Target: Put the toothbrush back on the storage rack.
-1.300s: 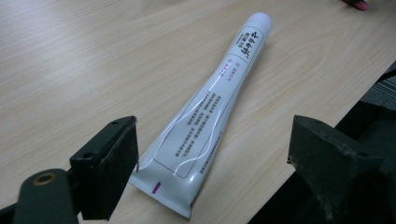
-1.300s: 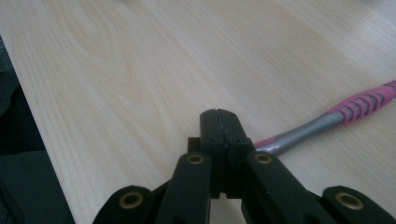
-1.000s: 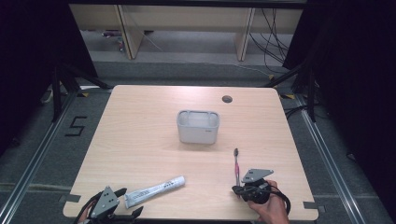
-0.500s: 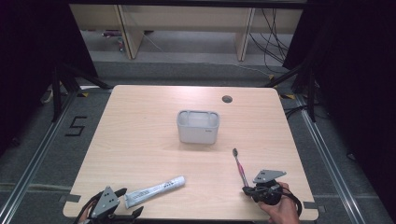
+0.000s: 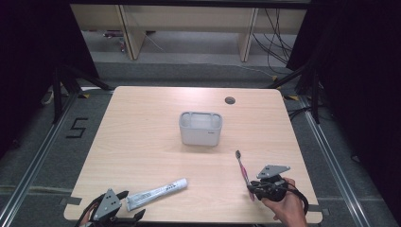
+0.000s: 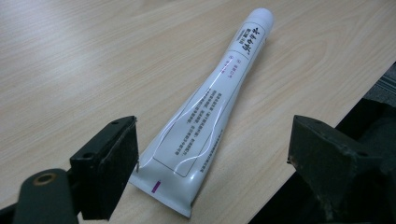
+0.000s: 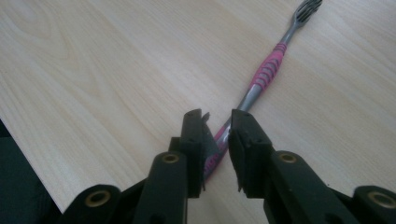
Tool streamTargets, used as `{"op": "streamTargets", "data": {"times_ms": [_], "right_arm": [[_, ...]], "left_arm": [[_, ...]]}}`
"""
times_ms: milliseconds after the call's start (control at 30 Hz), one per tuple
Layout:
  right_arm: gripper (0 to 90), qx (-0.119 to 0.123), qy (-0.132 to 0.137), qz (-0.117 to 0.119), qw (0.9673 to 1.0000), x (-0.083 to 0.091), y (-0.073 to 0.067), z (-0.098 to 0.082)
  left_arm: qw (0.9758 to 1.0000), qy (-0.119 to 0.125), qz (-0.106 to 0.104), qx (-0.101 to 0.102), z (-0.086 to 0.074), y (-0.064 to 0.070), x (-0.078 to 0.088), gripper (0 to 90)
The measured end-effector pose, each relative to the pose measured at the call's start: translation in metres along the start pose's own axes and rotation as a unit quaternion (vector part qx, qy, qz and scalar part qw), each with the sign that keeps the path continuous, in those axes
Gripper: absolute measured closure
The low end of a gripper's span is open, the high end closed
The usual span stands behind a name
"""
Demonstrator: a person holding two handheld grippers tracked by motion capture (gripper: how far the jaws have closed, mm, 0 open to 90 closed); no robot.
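Since the earlier frames, the right gripper point(image 5: 255, 189) has drawn back toward the near edge and its jaws have just been opening; the toothbrush point(image 5: 243, 169) lies between them on the wood, no longer pinched. In the right gripper view a narrow gap stands between the pads, with the pink handle point(image 7: 261, 79) running through it and away to the bristled head, flat on the surface. I judge this a release, not a grasp.

The left gripper point(image 5: 124, 208) rests at the near left corner with jaws wide apart, nothing between the pads; the crimped end of the toothpaste tube point(image 6: 210, 107) lies just before them, untouched, its cap pointing away across the table point(image 5: 142, 123).

Further out, the grey holder point(image 5: 200, 128) stands upright at mid-table, well apart from both items, and as far as I can see it is empty.

Assessment: nothing is yet stowed. Both brush and tube remain on the tabletop; if the holder is their destination, the whole placement is outstanding.
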State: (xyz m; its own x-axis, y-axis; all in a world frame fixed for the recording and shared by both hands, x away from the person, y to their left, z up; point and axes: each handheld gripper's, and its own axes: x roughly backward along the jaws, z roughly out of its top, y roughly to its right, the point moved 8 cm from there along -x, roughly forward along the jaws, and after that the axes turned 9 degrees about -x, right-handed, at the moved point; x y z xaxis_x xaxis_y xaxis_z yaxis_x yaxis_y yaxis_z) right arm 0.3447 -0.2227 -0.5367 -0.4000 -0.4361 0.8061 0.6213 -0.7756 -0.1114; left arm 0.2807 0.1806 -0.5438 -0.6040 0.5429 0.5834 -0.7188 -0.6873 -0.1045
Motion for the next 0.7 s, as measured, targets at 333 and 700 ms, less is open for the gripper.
{"op": "streamTargets", "data": {"times_ms": [333,700], "right_arm": [[67.7,-0.026,-0.027,-0.029,0.9989,-0.003,0.012,0.01],[64.4,-0.035,-0.058,-0.033,0.9971,-0.014,0.016,0.022]], "left_arm": [[1.0,-0.004,0.004,0.001,-0.001,-0.002,0.0,15.7],[1.0,-0.002,0.003,0.003,-0.001,-0.001,0.0,15.7]]}}
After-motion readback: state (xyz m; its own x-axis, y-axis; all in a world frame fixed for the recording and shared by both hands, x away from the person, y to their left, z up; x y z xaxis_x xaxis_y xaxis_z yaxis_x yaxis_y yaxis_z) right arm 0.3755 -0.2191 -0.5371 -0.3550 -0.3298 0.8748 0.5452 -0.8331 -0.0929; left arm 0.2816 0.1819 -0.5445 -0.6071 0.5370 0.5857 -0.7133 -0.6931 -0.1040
